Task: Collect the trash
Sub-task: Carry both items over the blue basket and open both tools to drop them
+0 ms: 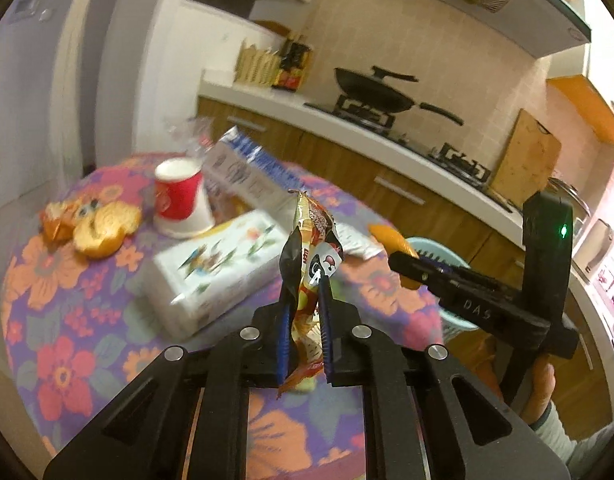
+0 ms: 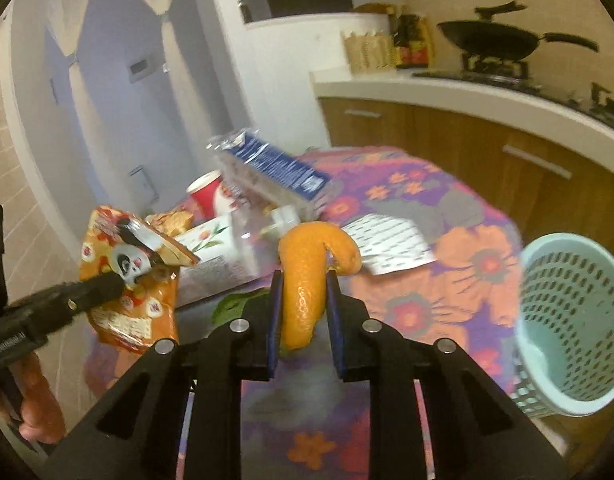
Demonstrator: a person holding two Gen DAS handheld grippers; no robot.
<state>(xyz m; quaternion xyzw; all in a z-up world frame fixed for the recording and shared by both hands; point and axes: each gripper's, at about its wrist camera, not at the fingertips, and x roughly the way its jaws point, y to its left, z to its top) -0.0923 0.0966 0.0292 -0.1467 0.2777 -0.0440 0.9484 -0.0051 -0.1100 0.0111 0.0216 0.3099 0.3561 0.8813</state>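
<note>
My left gripper is shut on an orange snack wrapper with a panda print and holds it above the flowered table. The wrapper also shows in the right wrist view, with the left gripper on it. My right gripper is shut on a curled orange peel, held above the table. The right gripper and the peel show at the right of the left wrist view. A pale blue mesh bin stands beside the table's right edge.
On the table lie more orange peel, a red paper cup, a white tissue pack, a blue-and-white carton, a clear plastic bottle and a printed paper. A kitchen counter with a wok runs behind.
</note>
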